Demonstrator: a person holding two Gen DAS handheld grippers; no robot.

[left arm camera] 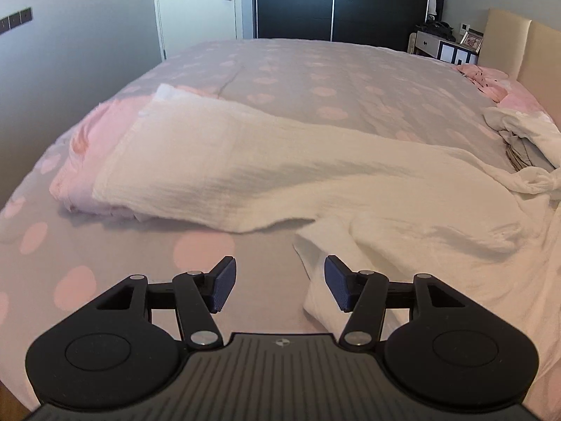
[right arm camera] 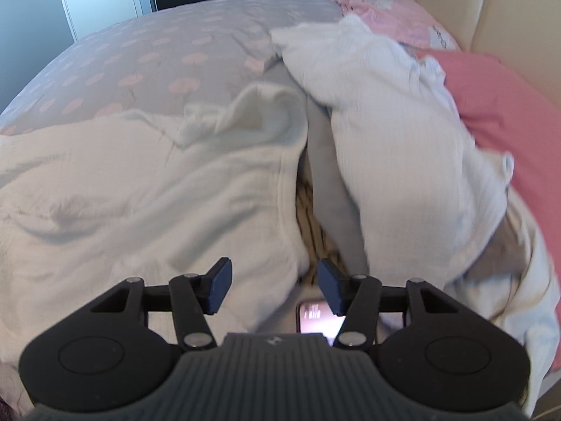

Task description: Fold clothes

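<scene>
1. Your left claw (left arm camera: pixel 278 286) is spread wide with nothing between the pads, hovering low over the bed (left arm camera: pixel 196 245). Its right pad sits just above the near corner of the white garment (left arm camera: pixel 315 175), probably lined up to take that corner.

2. Your right claw (right arm camera: pixel 273 286) is equally wide apart and empty. Directly beneath it lies a phone (right arm camera: pixel 317 321) with its screen lit, half tucked under the cloth; mind it before you close on fabric here.

3. The white garment, crinkled and cream-white, lies lengthwise across the bed, not yet folded. Its long panel runs flat to the left; the near end is turned over on itself and bunched, so it needs spreading first.

4. The garment's far left end rests atop a pink stack (left arm camera: pixel 80 168), likely pieces already folded and set aside out of the working area.

5. To the right, a ribbed white piece (right arm camera: pixel 403 147) is draped over grey cloth (right arm camera: pixel 329 189), with something striped in the gap below. This reads as the unsorted pile, kept near the headboard (right arm camera: pixel 508 17).

6. A pink pillow (right arm camera: pixel 508 112) lies behind the pile.
</scene>
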